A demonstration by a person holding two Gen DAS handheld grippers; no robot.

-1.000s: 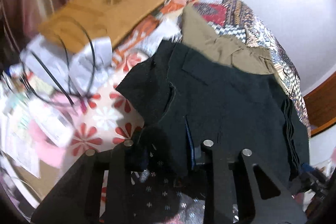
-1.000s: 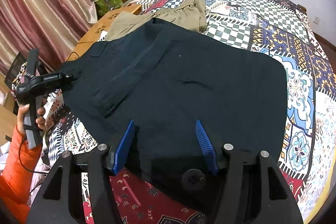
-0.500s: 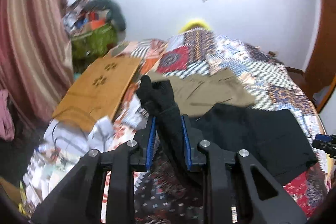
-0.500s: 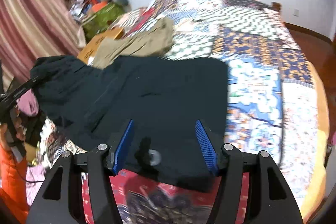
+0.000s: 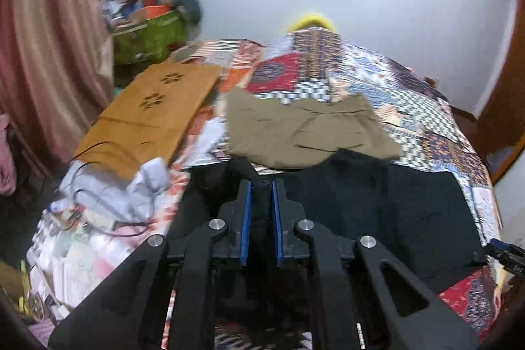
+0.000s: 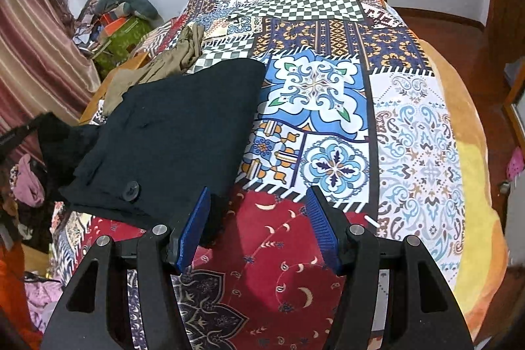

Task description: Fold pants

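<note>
The black pants [image 6: 177, 133] lie partly folded on the patchwork bedspread [image 6: 331, 87]. They also show in the left wrist view [image 5: 387, 205]. My left gripper [image 5: 261, 186] is shut on a bunched edge of the black pants and holds it above the bed's left side. My right gripper [image 6: 257, 199] is open and empty, low over the bedspread at the pants' near right corner. Its left finger [image 6: 193, 228] is close beside the fabric edge.
Olive-green pants [image 5: 302, 130] lie crumpled beyond the black ones. A wooden board [image 5: 151, 113] and a pile of papers and cables [image 5: 108, 205] lie at the bed's left. A green bag [image 5: 147, 35] stands by the curtain. The bed's right edge [image 6: 475, 179] drops to the floor.
My left gripper lifted the pants' edge and carried it over, folding the black pants narrower. My right gripper stayed open and moved right, off the fabric to its corner.
</note>
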